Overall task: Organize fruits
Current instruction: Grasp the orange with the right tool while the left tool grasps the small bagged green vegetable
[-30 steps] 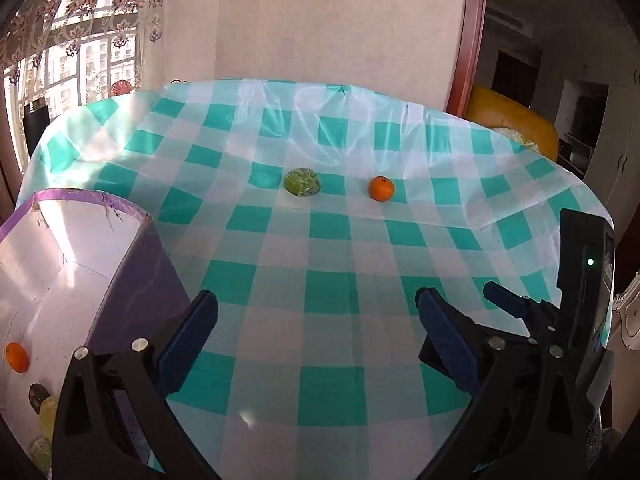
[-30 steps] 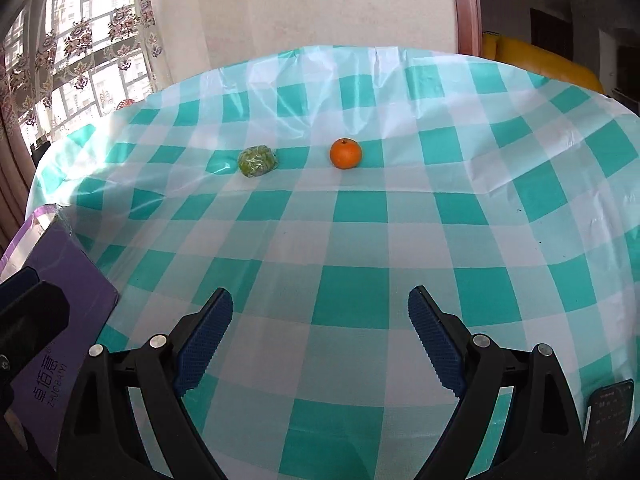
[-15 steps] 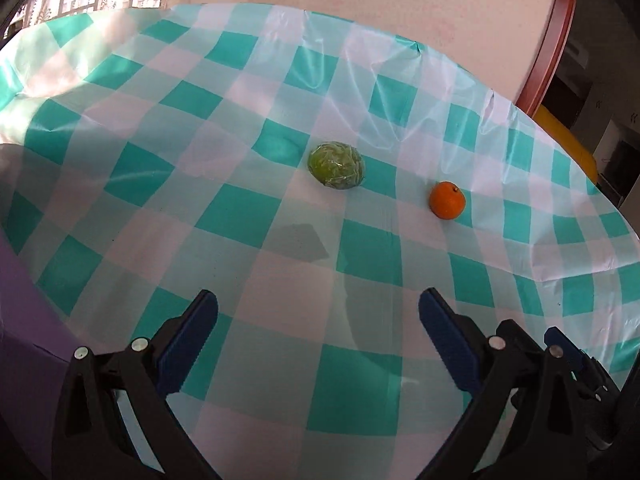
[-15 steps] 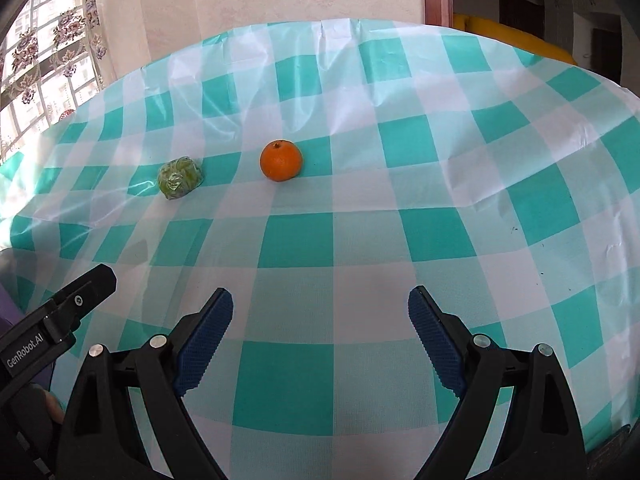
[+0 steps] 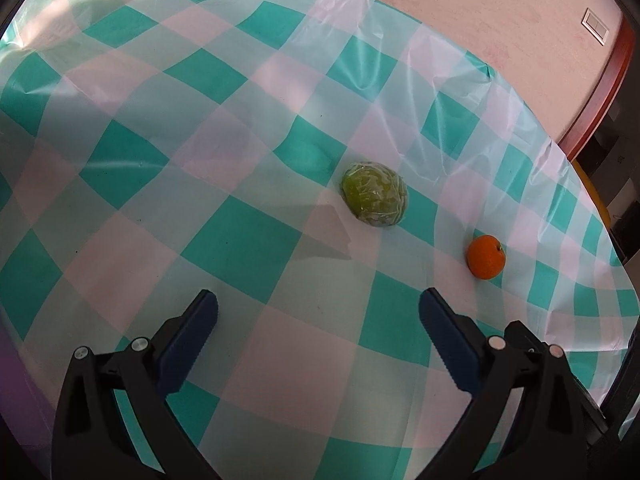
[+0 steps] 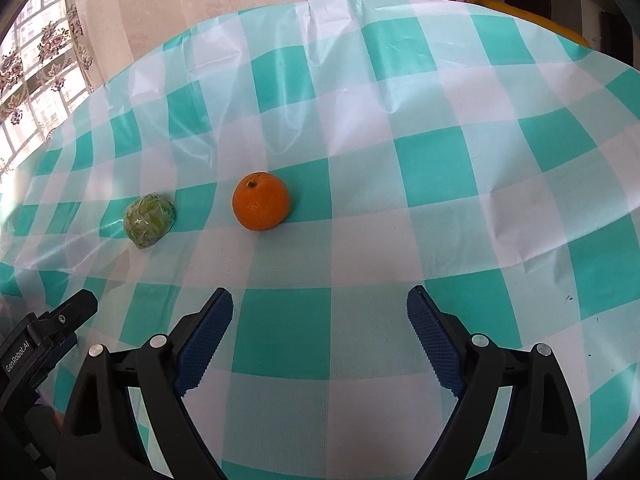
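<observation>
A green fruit wrapped in clear film (image 5: 375, 194) lies on the green-and-white checked tablecloth (image 5: 240, 236), with an orange (image 5: 485, 257) to its right. My left gripper (image 5: 318, 306) is open and empty, a short way in front of the green fruit. In the right wrist view the orange (image 6: 261, 201) lies ahead and slightly left, the wrapped green fruit (image 6: 149, 220) further left. My right gripper (image 6: 320, 306) is open and empty, short of the orange. The body of the left gripper (image 6: 44, 336) shows at the lower left.
The round table's far edge (image 5: 488, 72) meets a pink wall. A wooden door frame (image 5: 596, 92) stands at the right. A window with a lace curtain (image 6: 36, 64) is at the left. A yellow seat (image 6: 532, 12) sits behind the table.
Both grippers have moved forward over the table toward the two fruits, which look larger. The purple box has dropped out of the left view. Both stayed open.
</observation>
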A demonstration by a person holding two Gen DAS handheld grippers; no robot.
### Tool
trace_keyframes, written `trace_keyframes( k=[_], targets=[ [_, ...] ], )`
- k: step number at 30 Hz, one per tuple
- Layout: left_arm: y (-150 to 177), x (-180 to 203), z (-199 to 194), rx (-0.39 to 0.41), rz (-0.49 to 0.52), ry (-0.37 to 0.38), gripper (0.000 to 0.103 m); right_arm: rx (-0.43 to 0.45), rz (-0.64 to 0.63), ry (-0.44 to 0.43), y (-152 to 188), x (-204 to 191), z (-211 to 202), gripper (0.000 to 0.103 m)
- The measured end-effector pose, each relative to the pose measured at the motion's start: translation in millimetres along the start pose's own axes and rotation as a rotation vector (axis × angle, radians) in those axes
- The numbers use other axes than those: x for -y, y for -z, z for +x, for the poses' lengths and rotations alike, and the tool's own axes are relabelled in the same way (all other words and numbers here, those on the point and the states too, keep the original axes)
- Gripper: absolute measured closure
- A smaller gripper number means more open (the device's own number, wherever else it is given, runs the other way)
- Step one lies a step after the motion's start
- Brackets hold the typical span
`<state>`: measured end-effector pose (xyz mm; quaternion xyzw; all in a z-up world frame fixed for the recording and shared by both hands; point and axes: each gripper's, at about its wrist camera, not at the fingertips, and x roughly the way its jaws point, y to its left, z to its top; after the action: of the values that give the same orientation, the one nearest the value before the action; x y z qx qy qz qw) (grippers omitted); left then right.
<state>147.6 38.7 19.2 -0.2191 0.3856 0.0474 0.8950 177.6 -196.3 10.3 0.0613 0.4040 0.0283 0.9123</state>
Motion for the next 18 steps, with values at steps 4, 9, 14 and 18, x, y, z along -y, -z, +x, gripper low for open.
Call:
trace_keyframes(
  k=[4, 9, 14, 18],
  targets=[
    [5.4, 10.2, -6.1, 0.034, 0.071, 0.004, 0.002, -0.013, -0.041, -0.012, -20.6, -18.5, 22.9, 0.019],
    [4.4, 10.2, -2.6, 0.02, 0.068, -0.005, 0.002, -0.044, -0.076, -0.005, -39.1, -41.1, 48.3, 0.028],
    [1.7, 4.6, 3.3, -0.003, 0.035, -0.026, 0.002, -0.082, -0.09, 0.026, -49.3, -52.2, 66.3, 0.045],
    [-2.3, 8.3, 4.7, 0.02, 0.05, -0.051, 0.002, -0.06, -0.026, -0.004, -50.8, -46.9, 63.1, 0.06]
  ],
)
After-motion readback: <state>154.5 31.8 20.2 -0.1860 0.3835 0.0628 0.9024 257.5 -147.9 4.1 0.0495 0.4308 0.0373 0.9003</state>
